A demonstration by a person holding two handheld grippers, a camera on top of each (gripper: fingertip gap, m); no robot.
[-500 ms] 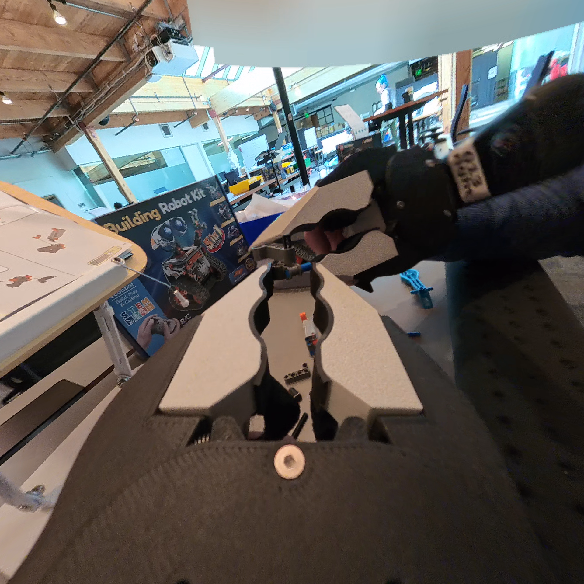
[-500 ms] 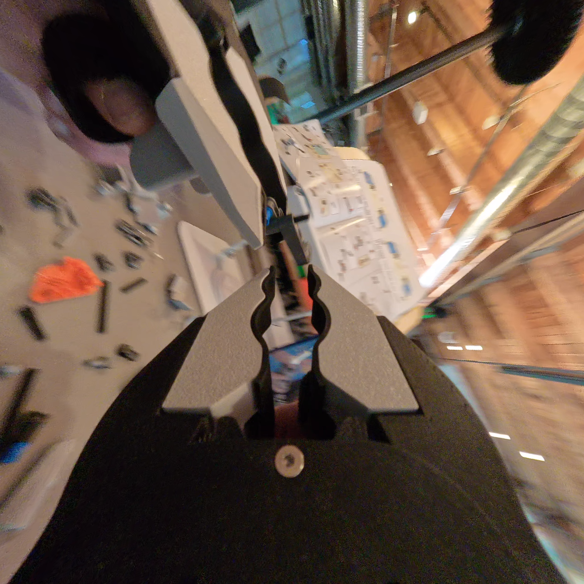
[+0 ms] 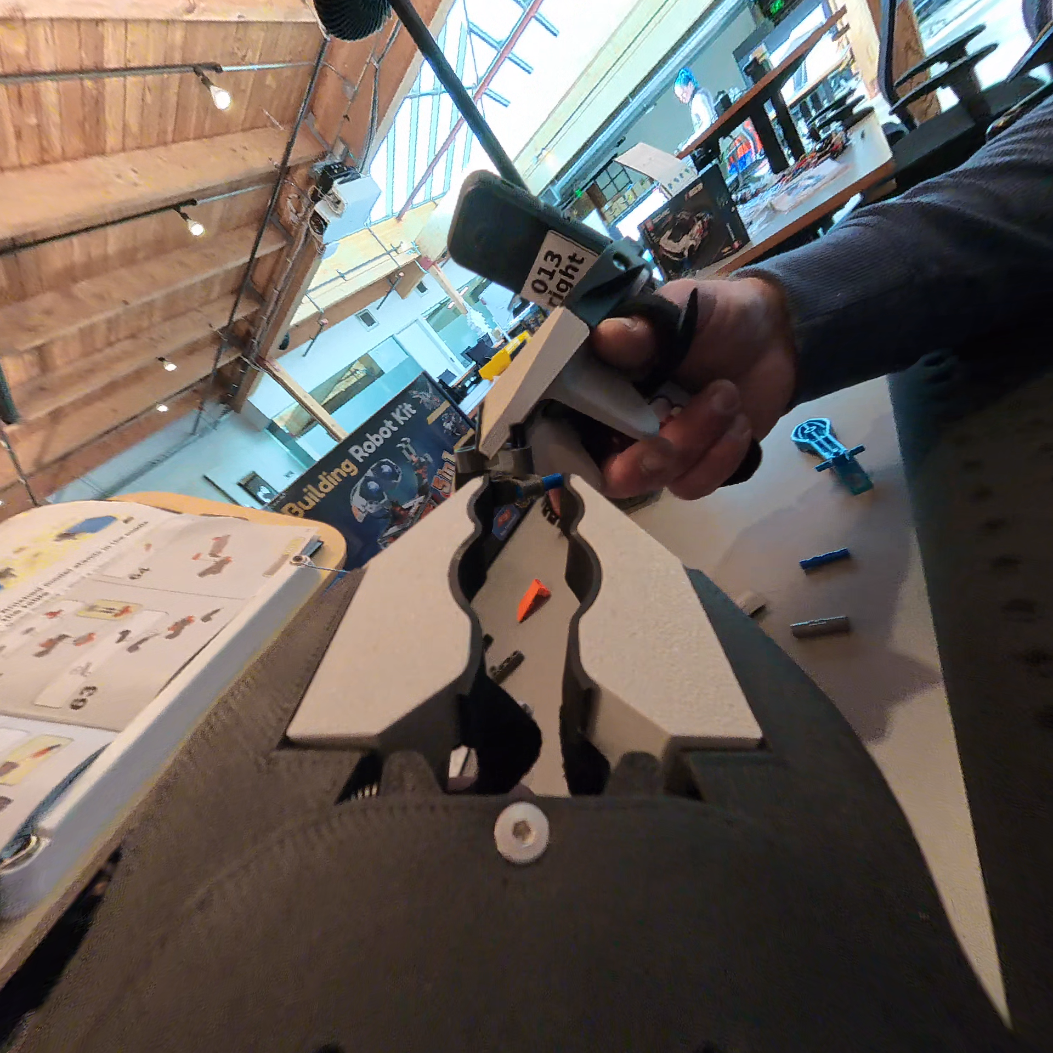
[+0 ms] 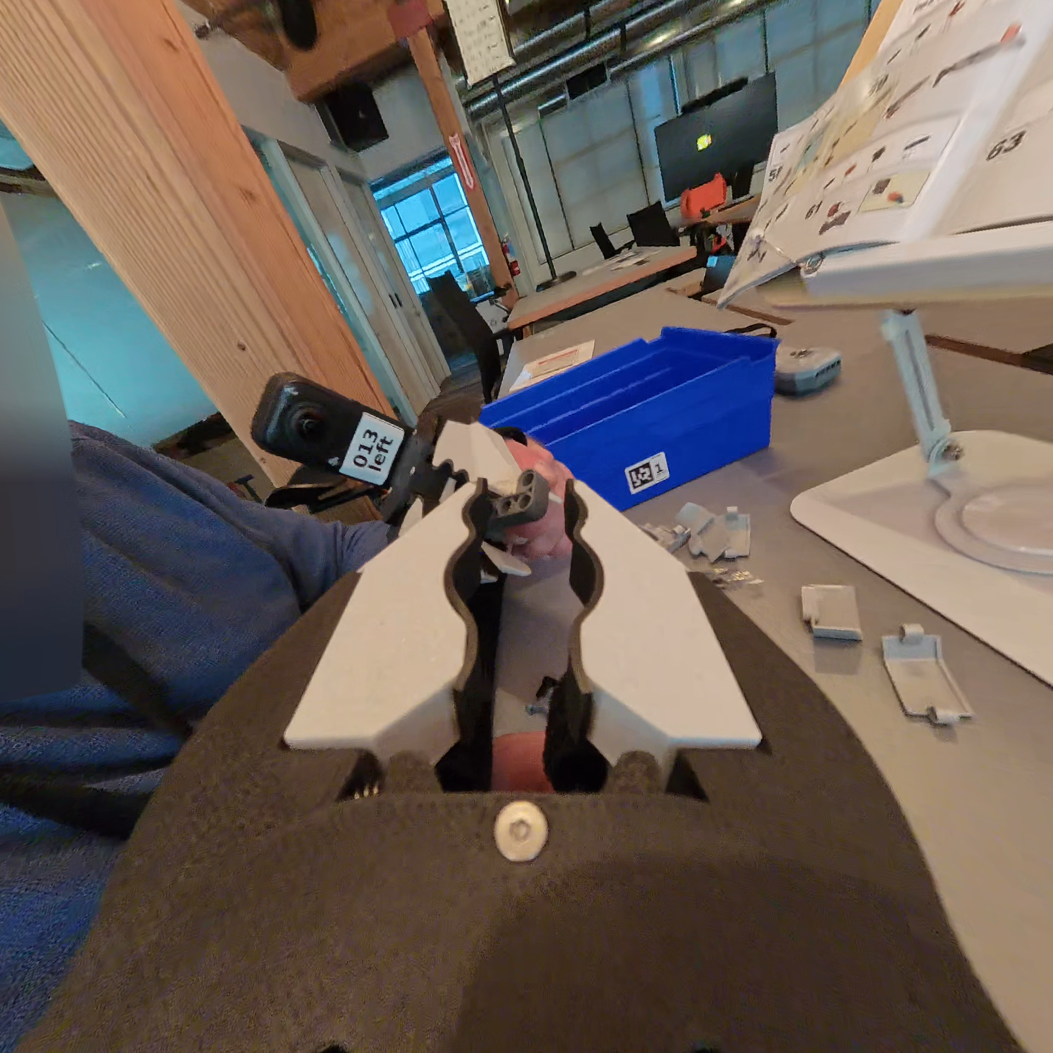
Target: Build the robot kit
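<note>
My left gripper (image 3: pixel 527 490) is shut on a small dark grey piece with a blue pin (image 3: pixel 530 484), held above the grey table (image 3: pixel 712 541). My right gripper (image 3: pixel 490 450), held by a hand in a dark sleeve, comes in from above right and its tips meet the same small assembly. In the right wrist view, my right gripper (image 4: pixel 521 496) is shut on a dark grey beam with holes (image 4: pixel 518 501). One of the left gripper's white fingers (image 4: pixel 473 447) shows just behind that beam.
A blue bin (image 4: pixel 655 410) stands behind the grippers. An instruction booklet (image 3: pixel 114 598) lies on a white stand (image 4: pixel 911 541). Grey panels (image 4: pixel 832 612) lie by the stand's base. An orange piece (image 3: pixel 533 598), a blue tool (image 3: pixel 832 456) and a kit box (image 3: pixel 387 467) are also there. Both grippers' tips are close together, under 4 cm apart.
Both grippers have rolled and tilted while staying tip to tip on the small assembly. The right gripper has swung from pointing toward the ceiling to pointing low across the table.
</note>
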